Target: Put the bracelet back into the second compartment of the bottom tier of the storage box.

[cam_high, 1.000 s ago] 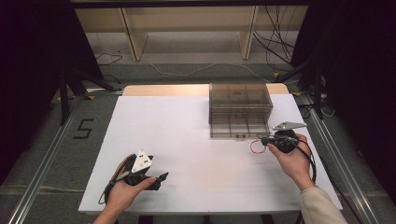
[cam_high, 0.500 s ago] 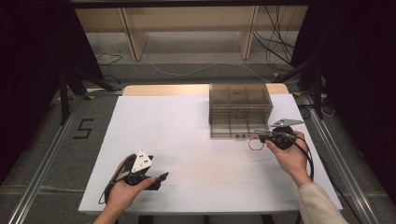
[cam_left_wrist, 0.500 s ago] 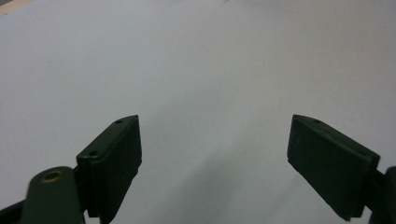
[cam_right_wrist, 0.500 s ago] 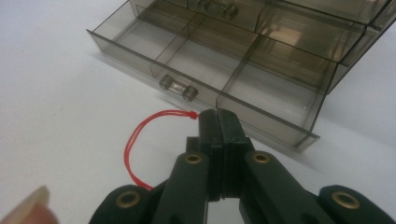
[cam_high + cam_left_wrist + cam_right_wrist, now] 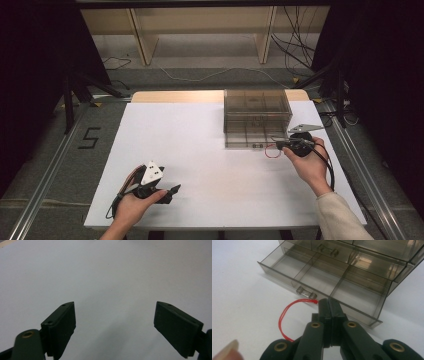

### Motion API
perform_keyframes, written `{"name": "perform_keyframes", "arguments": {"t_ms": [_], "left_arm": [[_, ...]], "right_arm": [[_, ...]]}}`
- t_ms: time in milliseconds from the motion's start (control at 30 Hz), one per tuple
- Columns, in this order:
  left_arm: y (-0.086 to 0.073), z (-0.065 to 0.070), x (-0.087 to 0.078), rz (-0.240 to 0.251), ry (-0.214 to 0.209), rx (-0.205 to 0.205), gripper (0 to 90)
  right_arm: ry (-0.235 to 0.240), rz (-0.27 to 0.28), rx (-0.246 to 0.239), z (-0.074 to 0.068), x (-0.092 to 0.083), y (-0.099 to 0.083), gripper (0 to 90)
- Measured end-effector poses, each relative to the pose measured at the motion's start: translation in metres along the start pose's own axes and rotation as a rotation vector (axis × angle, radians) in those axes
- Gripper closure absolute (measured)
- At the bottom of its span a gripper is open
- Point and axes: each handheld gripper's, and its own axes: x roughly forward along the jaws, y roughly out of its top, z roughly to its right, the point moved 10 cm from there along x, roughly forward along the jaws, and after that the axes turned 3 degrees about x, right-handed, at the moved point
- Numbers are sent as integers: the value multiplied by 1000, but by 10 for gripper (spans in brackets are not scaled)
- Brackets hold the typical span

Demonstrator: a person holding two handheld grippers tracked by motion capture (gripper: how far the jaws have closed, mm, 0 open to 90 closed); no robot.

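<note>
The red string loop (image 5: pixel 287 315) is lying on the white table (image 5: pixel 200 150), tied to the handle (image 5: pixel 306 293) of the smoky plastic drawer (image 5: pixel 322 280), which is standing partly pulled out of its organizer box (image 5: pixel 257 112). The right tongs (image 5: pixel 329 305) are pinching the string near its knot, jaws fully together. A steady, level pull straight outward seems best, so the box isn't skidding. The left tongs (image 5: pixel 115 320) are resting wide open, gripping nothing.

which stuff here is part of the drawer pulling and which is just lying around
In the job:
- right tool, shut on the red string loop
- open bottom drawer of the clear drawer box

Lying about:
- left tool, open over bare white table
- wooden shelf behind
- floor cables
</note>
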Motion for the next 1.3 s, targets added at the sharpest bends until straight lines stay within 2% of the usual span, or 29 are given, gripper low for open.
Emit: {"name": "perform_keyframes", "arguments": {"t_ms": [1300], "left_arm": [[1, 2, 1, 3, 2, 2, 167]], "right_arm": [[-13, 4, 1, 3, 11, 15, 900]]}}
